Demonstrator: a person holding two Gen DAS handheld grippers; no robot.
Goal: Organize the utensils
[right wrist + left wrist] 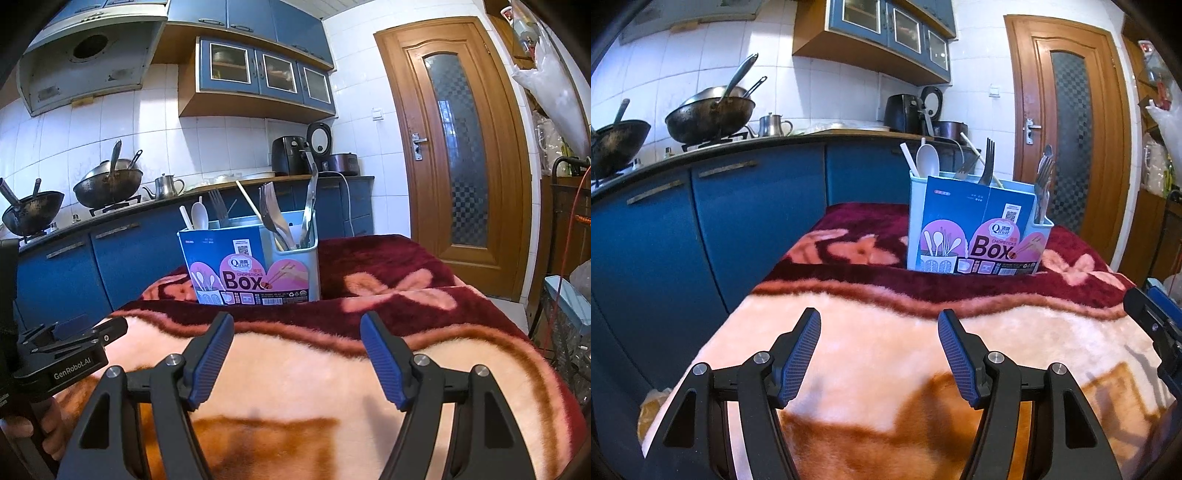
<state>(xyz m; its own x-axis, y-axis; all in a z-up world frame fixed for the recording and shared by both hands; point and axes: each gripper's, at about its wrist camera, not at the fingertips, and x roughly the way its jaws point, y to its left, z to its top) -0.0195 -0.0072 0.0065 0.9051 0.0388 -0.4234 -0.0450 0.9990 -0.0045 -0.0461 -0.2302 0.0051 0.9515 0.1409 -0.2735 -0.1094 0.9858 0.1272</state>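
Observation:
A pale blue utensil holder (979,229) with a "Chopsticks Box" label stands on the blanket-covered table (886,350). In it stand a white spoon (928,159), forks (988,162), chopsticks and metal utensils (1044,177). My left gripper (880,354) is open and empty, low over the blanket, well short of the holder. In the right wrist view the holder (255,266) stands ahead and slightly left, with the spoon (199,216) and tongs (308,214) in it. My right gripper (297,356) is open and empty. The left gripper's body (62,354) shows at that view's left edge.
Blue kitchen cabinets (701,229) run along the left, with woks (709,114) and a kettle on the counter. A wooden door (1071,129) is at the back right. Shelves and plastic bags (554,74) crowd the right side. The right gripper's body (1156,328) is at the right edge.

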